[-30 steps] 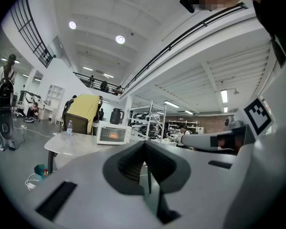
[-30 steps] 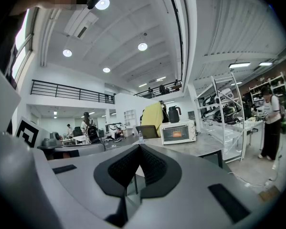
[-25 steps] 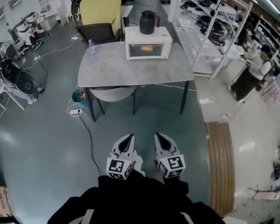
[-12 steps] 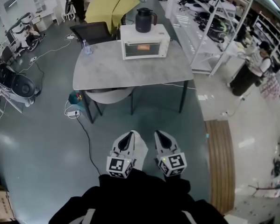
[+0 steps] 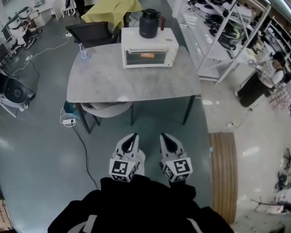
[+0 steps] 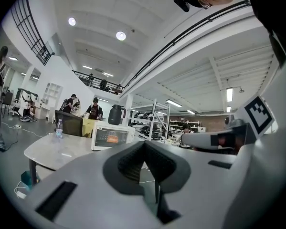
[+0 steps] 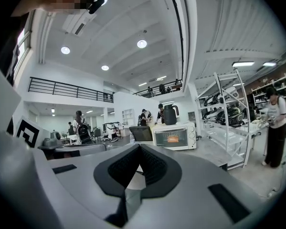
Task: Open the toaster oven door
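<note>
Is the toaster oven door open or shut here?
Shut. The toaster oven door stands upright and flush with the front, and nothing is folded down toward the table.

The person wears a black long-sleeved top (image 5: 140,210) marked with two pale stripes. The light grey plastic left gripper (image 5: 131,140) and its matching right gripper (image 5: 165,141) are smooth tapering shells with black ribbed pads inside. Each bears a white cube (image 5: 123,171) printed with black square markers.
</note>
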Motion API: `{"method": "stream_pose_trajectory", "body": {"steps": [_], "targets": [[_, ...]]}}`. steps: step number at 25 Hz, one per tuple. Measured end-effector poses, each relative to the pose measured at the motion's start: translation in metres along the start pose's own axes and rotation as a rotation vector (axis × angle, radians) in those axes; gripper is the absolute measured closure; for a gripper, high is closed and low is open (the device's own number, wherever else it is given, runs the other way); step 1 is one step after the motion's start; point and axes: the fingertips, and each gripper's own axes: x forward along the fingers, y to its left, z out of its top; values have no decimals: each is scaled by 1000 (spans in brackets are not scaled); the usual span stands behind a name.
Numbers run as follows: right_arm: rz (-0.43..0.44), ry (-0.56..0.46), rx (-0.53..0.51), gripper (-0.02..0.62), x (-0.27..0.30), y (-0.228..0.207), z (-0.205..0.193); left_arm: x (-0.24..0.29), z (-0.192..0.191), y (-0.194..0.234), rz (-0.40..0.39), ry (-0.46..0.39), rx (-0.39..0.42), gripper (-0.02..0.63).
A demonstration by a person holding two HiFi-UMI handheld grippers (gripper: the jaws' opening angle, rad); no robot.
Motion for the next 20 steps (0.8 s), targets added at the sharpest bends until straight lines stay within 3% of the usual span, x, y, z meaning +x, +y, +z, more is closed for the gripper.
{"method": "stream_pose_trajectory", "body": {"steps": [12,20], "targets": [[-7,4,-5,592,183,-95,72,180,63,104,-4,10,-13,603],[-26,15,14,592,276,-147,85,273,79,158,-13,20,-10,603]]}}
